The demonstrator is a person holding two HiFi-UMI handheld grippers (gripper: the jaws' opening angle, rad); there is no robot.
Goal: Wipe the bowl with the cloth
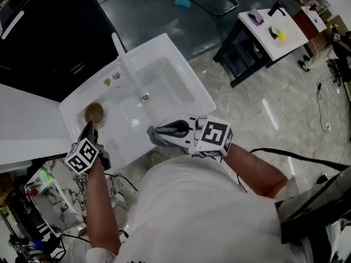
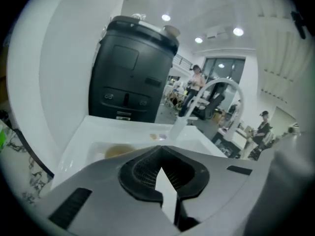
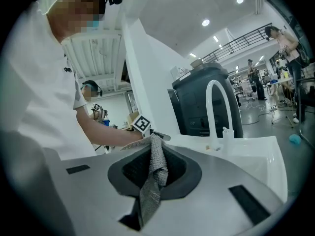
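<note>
A brown bowl (image 1: 94, 112) sits on the shallow left part of the white sink (image 1: 181, 64). My left gripper (image 1: 89, 127) hovers just in front of the bowl, its jaws shut with nothing between them. In the left gripper view the bowl (image 2: 115, 152) shows just beyond the closed tips of the left gripper (image 2: 160, 152). My right gripper (image 1: 153, 131) is over the sink's near edge, shut on a grey woven cloth (image 3: 156, 167) that hangs between its jaws, well right of the bowl.
A white curved faucet (image 1: 124, 58) stands behind the basin, with small items (image 1: 111, 79) beside its base. A black appliance (image 2: 130, 77) stands beyond the sink. A white side table (image 1: 274, 29) is at the far right. People stand in the background.
</note>
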